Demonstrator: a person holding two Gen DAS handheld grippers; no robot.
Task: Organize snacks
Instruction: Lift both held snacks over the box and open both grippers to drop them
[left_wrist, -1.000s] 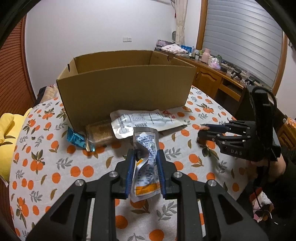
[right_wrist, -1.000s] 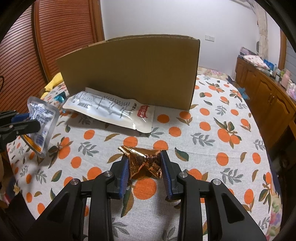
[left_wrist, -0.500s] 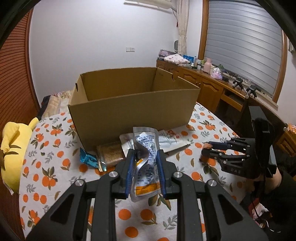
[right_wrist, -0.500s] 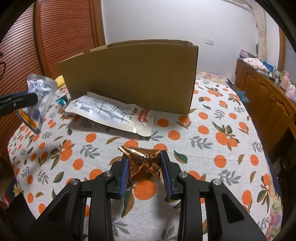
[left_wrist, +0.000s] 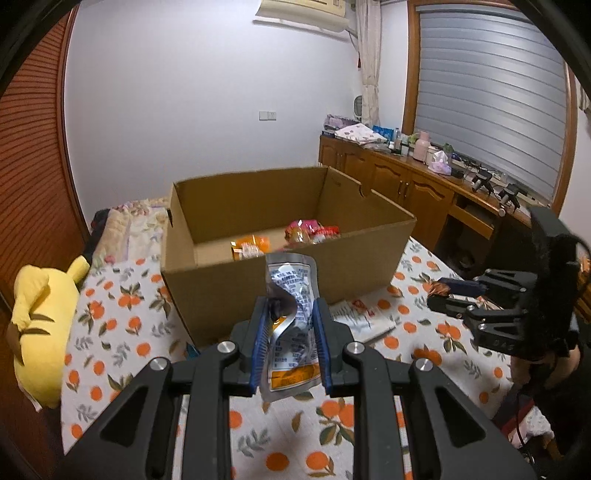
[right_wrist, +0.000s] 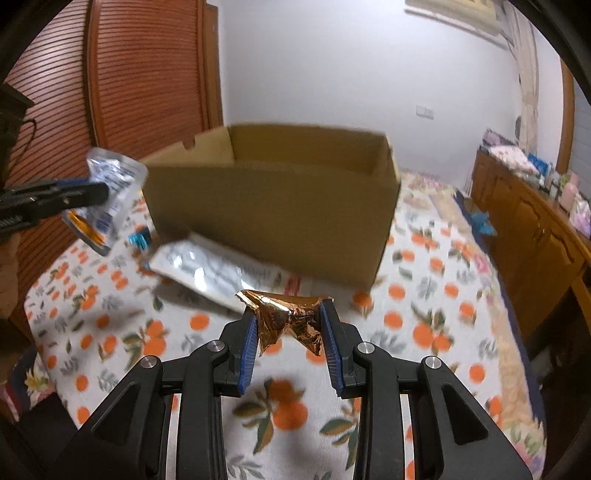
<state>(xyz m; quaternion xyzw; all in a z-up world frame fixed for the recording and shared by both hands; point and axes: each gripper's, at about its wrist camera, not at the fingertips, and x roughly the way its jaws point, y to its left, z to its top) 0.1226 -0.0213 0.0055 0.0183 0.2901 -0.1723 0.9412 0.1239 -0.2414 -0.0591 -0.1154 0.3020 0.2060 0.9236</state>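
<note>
Nearest in the left wrist view, the left gripper (left_wrist: 290, 347) is clamped on a crinkled silver pouch (left_wrist: 291, 317), held upright in the air above the desk (left_wrist: 122, 317) and just short of the near wall of the cardboard box (left_wrist: 280, 236). The right gripper (right_wrist: 290, 338) pinches a crumpled copper foil wrapper (right_wrist: 290, 319), also clear of the desk and pointed toward the box from its right side.

On the desk against the box's near wall lies a flat white packet (right_wrist: 207, 271), with a small blue-wrapped snack (right_wrist: 139, 240) to its left. Both wait to be packed.

Farther off, a few orange and red snack bags (left_wrist: 284, 240) already lie in the box. So the job looks roughly halfway: two items in transit, at least two left on the desk.
</note>
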